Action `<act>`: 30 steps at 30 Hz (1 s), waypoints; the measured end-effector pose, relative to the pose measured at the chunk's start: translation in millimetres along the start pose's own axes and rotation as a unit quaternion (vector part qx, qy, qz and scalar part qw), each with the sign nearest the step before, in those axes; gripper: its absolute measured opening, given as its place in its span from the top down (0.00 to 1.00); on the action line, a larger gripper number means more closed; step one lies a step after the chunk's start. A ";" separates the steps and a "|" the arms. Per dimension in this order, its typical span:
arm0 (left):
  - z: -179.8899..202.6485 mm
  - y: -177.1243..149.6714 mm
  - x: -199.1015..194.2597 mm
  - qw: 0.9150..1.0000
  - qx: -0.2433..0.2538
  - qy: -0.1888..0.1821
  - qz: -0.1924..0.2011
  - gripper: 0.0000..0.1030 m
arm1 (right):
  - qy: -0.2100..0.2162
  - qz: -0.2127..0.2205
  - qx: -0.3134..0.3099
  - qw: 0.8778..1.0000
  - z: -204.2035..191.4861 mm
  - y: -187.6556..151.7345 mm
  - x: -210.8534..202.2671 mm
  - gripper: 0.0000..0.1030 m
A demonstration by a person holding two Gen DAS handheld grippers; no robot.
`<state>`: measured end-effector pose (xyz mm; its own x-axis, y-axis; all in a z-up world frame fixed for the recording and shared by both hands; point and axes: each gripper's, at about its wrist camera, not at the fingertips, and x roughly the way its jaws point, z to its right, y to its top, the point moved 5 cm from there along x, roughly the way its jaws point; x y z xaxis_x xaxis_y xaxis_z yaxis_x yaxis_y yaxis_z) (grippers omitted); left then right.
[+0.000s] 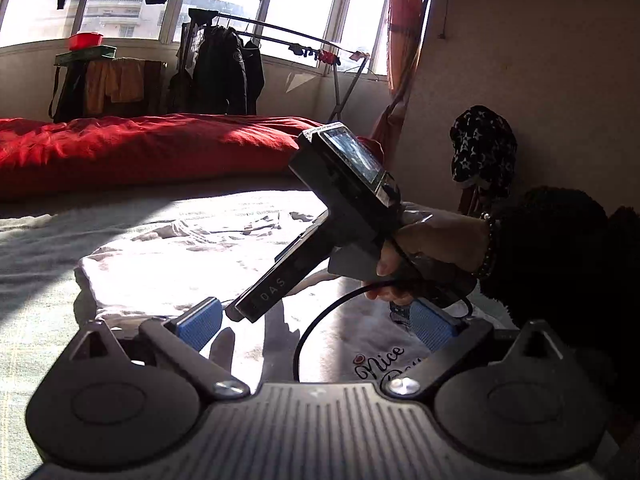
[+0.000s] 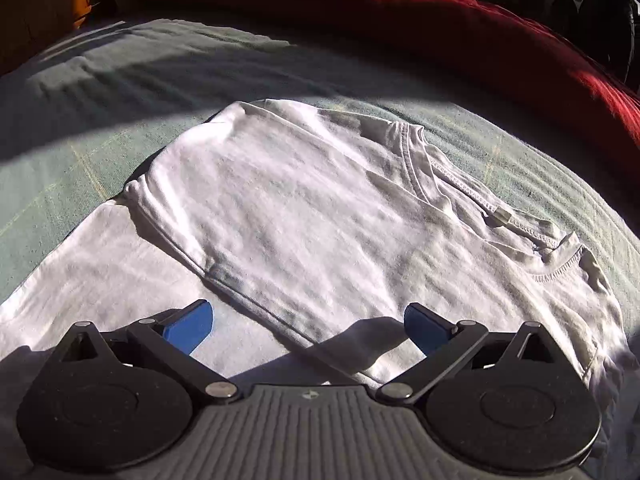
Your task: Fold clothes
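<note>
A white T-shirt lies on the bed, one side folded over so a hemmed edge runs diagonally across it; its collar points to the far right. My right gripper hovers open just above that folded edge, nothing between its blue pads. In the left wrist view the same shirt is sunlit, with a "Nice" print near me. My left gripper is open and empty over the shirt. A hand holds the right gripper tilted down to the left, just ahead of my left fingers.
A red duvet is bunched along the far side of the bed. A grey-green sheet surrounds the shirt. Dark jackets hang on a clothes rack by the windows. A star-patterned cloth hangs at the right wall. A black cable loops over the shirt.
</note>
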<state>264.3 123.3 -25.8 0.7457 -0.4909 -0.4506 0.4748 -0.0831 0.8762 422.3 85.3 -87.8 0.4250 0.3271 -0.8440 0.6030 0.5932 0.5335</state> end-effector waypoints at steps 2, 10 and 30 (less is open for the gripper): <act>8.6 -4.3 10.8 1.000 0.018 0.011 -0.023 0.03 | -0.022 0.005 -0.001 1.000 11.7 -17.2 -26.2 0.00; 32.0 -12.2 19.4 0.998 0.044 0.000 -0.043 0.03 | -0.144 -0.020 0.042 0.988 79.7 -99.3 -93.9 0.00; 38.1 -14.0 30.5 0.997 0.047 -0.012 -0.059 0.03 | -0.086 0.056 0.176 0.979 77.1 -161.2 -62.3 0.00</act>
<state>262.6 76.5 -45.3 0.6749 -0.4942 -0.5479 0.5120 -0.2211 0.8301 350.8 -87.4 -117.0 0.5914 0.2293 -0.7731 0.7283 0.2597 0.6341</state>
